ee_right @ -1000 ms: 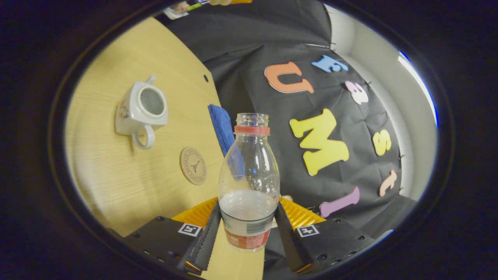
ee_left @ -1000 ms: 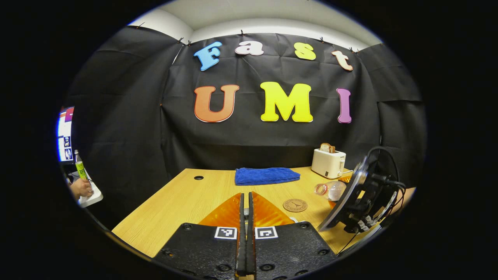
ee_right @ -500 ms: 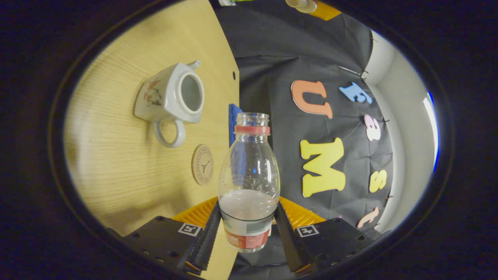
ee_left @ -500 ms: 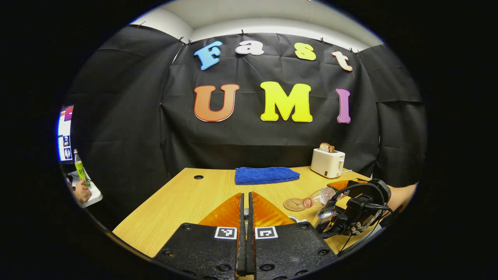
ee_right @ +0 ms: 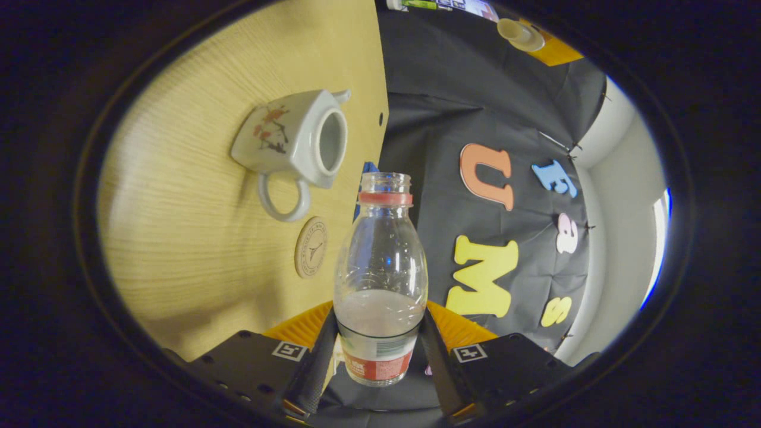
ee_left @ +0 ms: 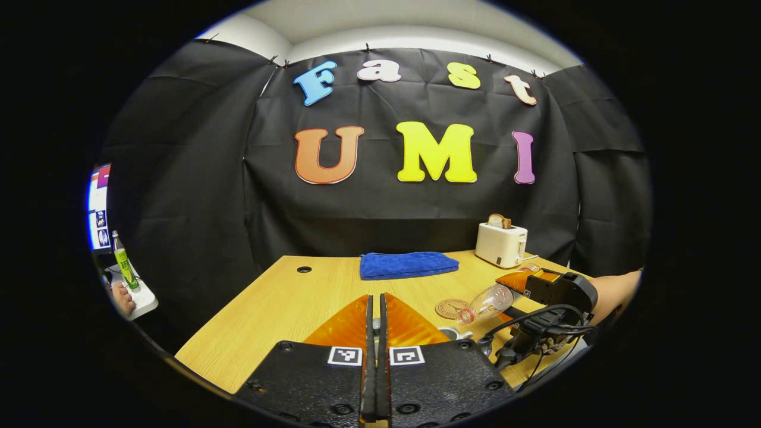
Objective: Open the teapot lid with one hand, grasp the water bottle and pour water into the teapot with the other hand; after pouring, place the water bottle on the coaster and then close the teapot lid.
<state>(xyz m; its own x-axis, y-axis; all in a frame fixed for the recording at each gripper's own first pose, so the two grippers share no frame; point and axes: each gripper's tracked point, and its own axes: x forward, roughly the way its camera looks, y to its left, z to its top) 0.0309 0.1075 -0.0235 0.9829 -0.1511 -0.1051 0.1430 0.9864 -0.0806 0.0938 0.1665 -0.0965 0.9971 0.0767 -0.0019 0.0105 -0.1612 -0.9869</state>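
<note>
While the right gripper (ee_right: pixel 380 351) pinches the bottle (ee_right: pixel 380 279) low on its body, at the label, the neck tips toward the open teapot (ee_right: pixel 294 142) on the table (ee_right: pixel 178 261) — the coaster (ee_right: pixel 310 247) lies just beside it. Thin, clear plastic, partly full: probably light and squashy, so a low, gentle hold suits. The left gripper (ee_left: pixel 374 356) has its fingers pressed together — on what, I cannot tell.
</note>
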